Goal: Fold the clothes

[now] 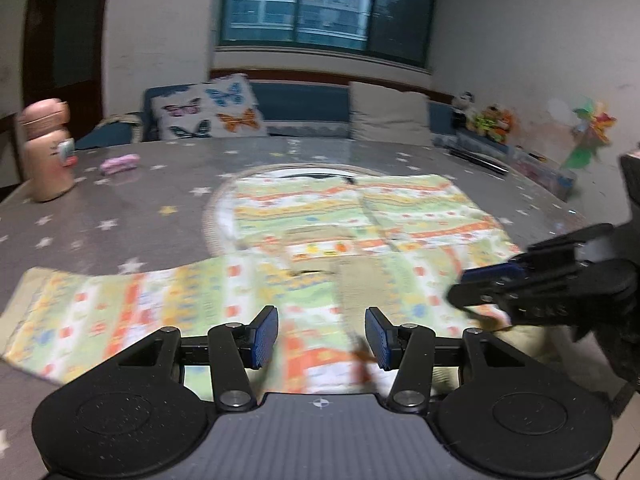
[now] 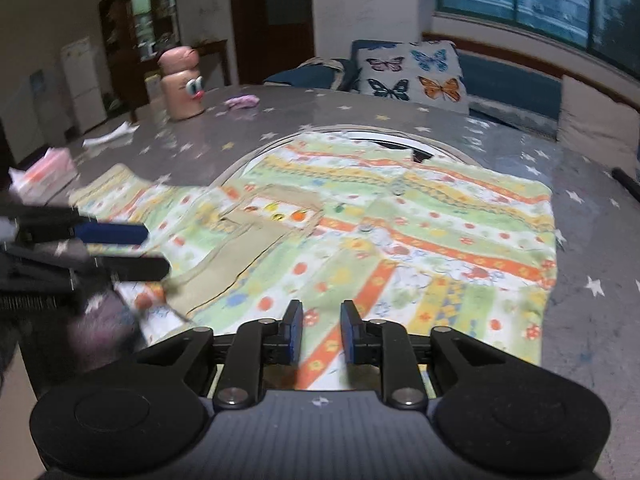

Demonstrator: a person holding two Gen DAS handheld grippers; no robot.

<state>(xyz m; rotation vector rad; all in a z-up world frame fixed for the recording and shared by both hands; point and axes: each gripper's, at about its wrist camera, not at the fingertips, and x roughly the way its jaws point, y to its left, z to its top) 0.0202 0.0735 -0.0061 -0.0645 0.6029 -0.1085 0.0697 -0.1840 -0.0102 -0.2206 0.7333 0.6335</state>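
Observation:
A child's patterned shirt (image 1: pixel 320 248), green, yellow and orange stripes with a beige collar, lies spread flat on the grey star-print table (image 1: pixel 140 200); it also shows in the right wrist view (image 2: pixel 400 232). One sleeve (image 1: pixel 80 312) stretches left. My left gripper (image 1: pixel 322 338) is open over the shirt's near hem, holding nothing. My right gripper (image 2: pixel 321 330) is open with a narrower gap, above the shirt's near edge, empty. Each gripper shows in the other's view: the right one (image 1: pixel 492 284), the left one (image 2: pixel 132 248).
A pink bottle (image 1: pixel 46 152) and a small pink object (image 1: pixel 120 163) stand at the table's far left. A tissue pack (image 2: pixel 44 172) lies at the left edge. A round turntable rim (image 2: pixel 380 136) shows under the shirt. A sofa with a butterfly cushion (image 1: pixel 212 108) is behind.

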